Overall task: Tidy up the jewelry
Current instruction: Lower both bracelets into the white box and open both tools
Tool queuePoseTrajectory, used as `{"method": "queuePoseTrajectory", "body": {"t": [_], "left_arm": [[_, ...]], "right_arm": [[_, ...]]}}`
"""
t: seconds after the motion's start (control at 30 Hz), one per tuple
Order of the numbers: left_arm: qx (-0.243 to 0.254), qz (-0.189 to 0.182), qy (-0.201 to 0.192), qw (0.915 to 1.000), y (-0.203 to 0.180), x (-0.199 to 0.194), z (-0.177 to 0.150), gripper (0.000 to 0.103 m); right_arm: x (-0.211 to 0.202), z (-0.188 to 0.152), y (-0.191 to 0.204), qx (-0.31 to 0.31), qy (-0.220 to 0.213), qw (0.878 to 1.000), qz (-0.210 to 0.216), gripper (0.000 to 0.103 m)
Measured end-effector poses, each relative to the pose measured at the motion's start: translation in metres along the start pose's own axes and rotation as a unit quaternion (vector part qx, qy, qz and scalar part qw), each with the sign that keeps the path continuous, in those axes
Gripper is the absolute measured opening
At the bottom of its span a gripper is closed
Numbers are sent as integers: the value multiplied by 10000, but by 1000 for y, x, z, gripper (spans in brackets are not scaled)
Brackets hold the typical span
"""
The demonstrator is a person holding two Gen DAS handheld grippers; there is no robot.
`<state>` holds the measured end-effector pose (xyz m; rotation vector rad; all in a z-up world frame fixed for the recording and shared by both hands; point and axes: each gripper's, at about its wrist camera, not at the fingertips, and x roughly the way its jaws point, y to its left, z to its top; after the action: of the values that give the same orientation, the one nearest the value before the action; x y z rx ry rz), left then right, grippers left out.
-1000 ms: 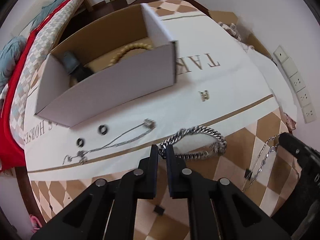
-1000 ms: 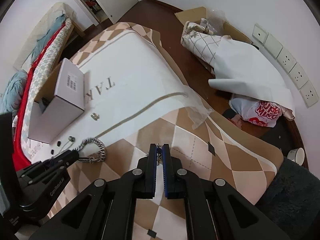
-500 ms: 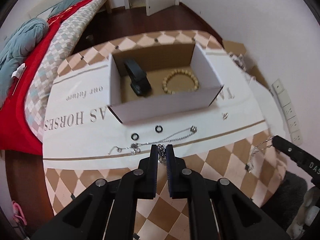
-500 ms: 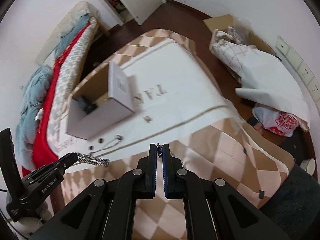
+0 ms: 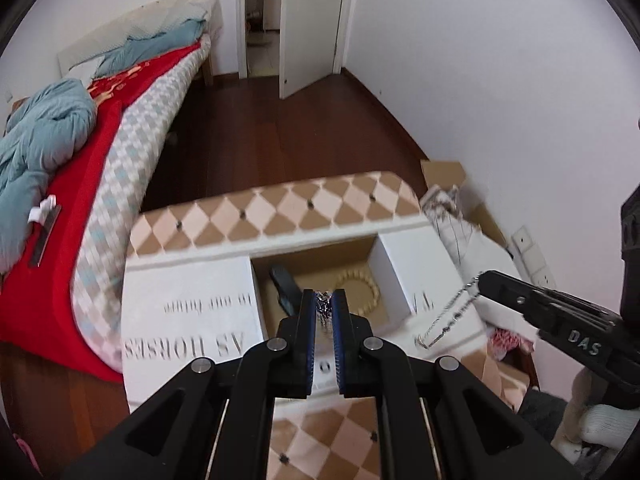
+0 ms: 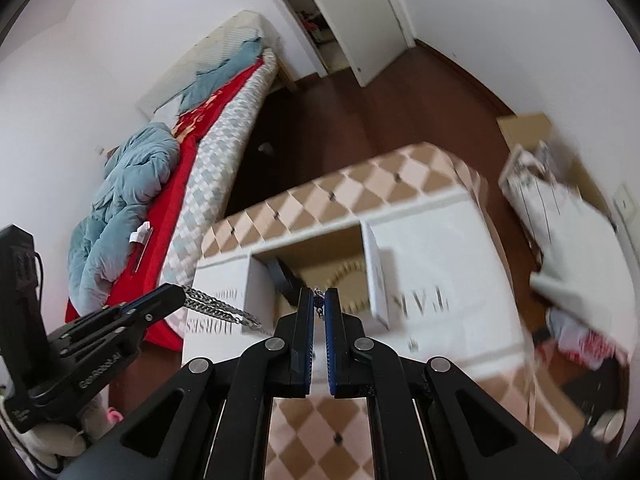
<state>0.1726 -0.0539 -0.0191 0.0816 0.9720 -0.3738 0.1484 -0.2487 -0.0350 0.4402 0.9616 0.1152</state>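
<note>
Since the earlier frame both hand-held grippers have risen from the table [image 5: 192, 280]. The left hand-held gripper [image 5: 325, 310] pinches the thick chain bracelet [image 6: 218, 306], the right hand-held gripper [image 6: 319, 306] the thin chain [image 5: 452, 314], both above the open box [image 5: 394, 276].

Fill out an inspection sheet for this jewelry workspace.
Surface: table under a white printed cloth.
Job's things: open box holding a bead bracelet and a black item; small ring on the cloth.
Clutter: bags beside the table.
Grippers: left gripper shut on a thick chain; right gripper shut on a thin chain.
Cables: nothing seen.
Surroundings: bed, open door.
</note>
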Motion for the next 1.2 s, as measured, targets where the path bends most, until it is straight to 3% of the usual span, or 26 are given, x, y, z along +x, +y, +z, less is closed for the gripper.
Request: {"method": "queuePoseTrajectory", "body": {"t": [0.2,0.47,0.8,0.87,0.93,1.0,1.03,1.17,1.2], "left_arm": [[-59,87,248,9996,19,38,19,5],[-455,46,1002,9939,50,107,1,5],[-723,89,1237,9896,64,124,-10,10],[-697,203,1154,9907,64,120,-10,17],[-600,362,1005,9925,63,116,-9,48],[-552,551,839,9934,63,109,-9,67],[-541,618,752,9938,64,106,-9,67],[-583,832,592,9931,68,95,-8,71],[-581,888,550,9928,69,93,-8,73]], "right_arm": [[43,36,14,-238,234,9994,-70,5],[125,58,21,-453,882,9948,-245,5],[167,59,36,-790,1213,9885,-445,5],[171,54,30,-822,1374,9854,-579,6],[171,47,22,-905,1540,9806,-811,6],[168,41,16,-987,1650,9758,-1040,7],[164,38,12,-1059,1694,9731,-1147,10],[144,36,4,-1122,1535,9718,-1392,57],[138,35,4,-1135,1460,9721,-1440,58]]}}
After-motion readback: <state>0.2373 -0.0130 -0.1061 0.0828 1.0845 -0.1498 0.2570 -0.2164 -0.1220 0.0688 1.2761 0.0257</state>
